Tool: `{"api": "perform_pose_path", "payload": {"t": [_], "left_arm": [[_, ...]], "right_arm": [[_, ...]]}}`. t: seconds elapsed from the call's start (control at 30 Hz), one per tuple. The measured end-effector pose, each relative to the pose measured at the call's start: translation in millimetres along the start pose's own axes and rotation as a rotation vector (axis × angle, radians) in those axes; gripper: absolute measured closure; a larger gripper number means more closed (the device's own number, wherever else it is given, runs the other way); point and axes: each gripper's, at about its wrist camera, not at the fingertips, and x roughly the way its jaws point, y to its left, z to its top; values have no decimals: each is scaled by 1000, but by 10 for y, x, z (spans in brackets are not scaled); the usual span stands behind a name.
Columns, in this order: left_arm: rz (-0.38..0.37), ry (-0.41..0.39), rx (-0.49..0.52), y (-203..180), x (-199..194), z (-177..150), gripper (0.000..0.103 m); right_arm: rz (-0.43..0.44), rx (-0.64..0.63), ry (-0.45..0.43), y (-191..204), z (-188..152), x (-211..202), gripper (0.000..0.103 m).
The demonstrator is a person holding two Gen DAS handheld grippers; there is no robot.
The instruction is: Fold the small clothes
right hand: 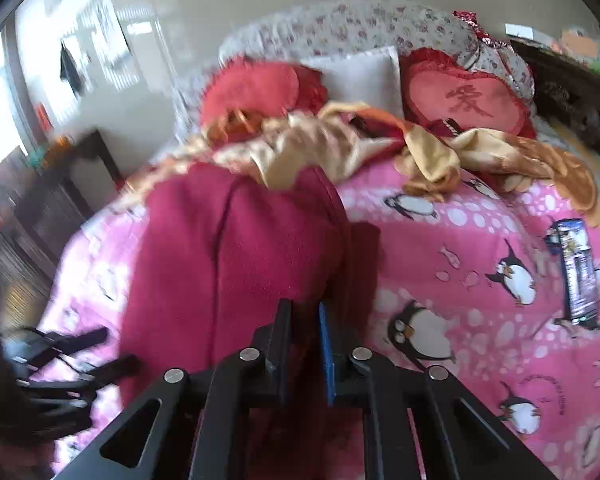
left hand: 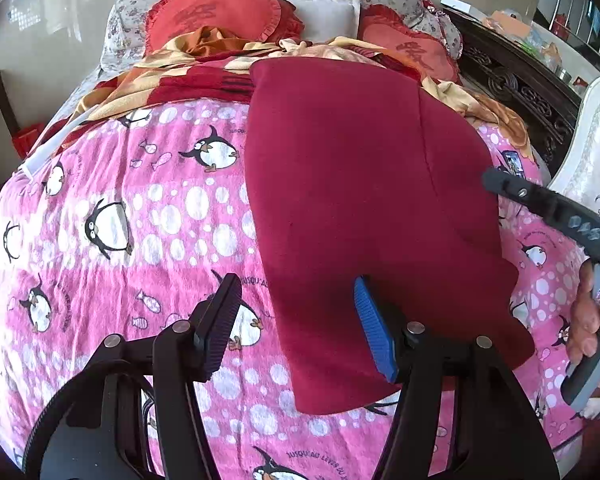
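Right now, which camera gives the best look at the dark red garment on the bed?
The left wrist view: the dark red garment is sharp there and lies spread on the pink penguin blanket, nearly all of it visible. The right wrist view is blurred, and the right gripper hides its near edge.

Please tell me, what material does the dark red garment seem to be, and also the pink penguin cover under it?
The dark red garment looks like soft knit or fleece: matte, slightly fuzzy, holding thick rounded folds. The pink penguin cover seems a plush printed blanket, probably flannel or terry-like; its surface shows fine ripples and a short nap. Neither shines, so silk or satin is unlikely. Exact fibre cannot be told.
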Motion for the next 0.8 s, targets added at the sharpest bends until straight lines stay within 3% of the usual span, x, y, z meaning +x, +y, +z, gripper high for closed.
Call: {"api": "perform_pose_path", "payload": {"t": [0.03, 0.07, 0.2, 0.4, 0.57, 0.7, 0.77, 0.8], "left_arm": [[-8, 1, -3, 13, 9, 13, 44], [-15, 2, -9, 29, 21, 27, 44], [-8, 10, -16, 46, 65, 59, 35], [-13, 7, -18, 40, 119, 72, 35], [-22, 1, -28, 70, 176, 105, 25], [-72, 14, -52, 96, 267, 129, 24], [-86, 18, -53, 65, 307, 138, 24], [-91, 18, -51, 35, 323, 141, 24]], "right_arm": [[9, 18, -12, -20, -4, -19, 27], [27, 34, -29, -38, -11, -36, 17], [48, 48, -8, -44, -57, 4, 15], [63, 81, 70, -115, -166, 257, 15], [143, 165, 82, -253, -248, 453, 8], [217, 116, 100, -112, -226, 529, 6], [188, 76, 125, -9, -219, 602, 7], [167, 56, 129, 28, -223, 621, 13]]}}
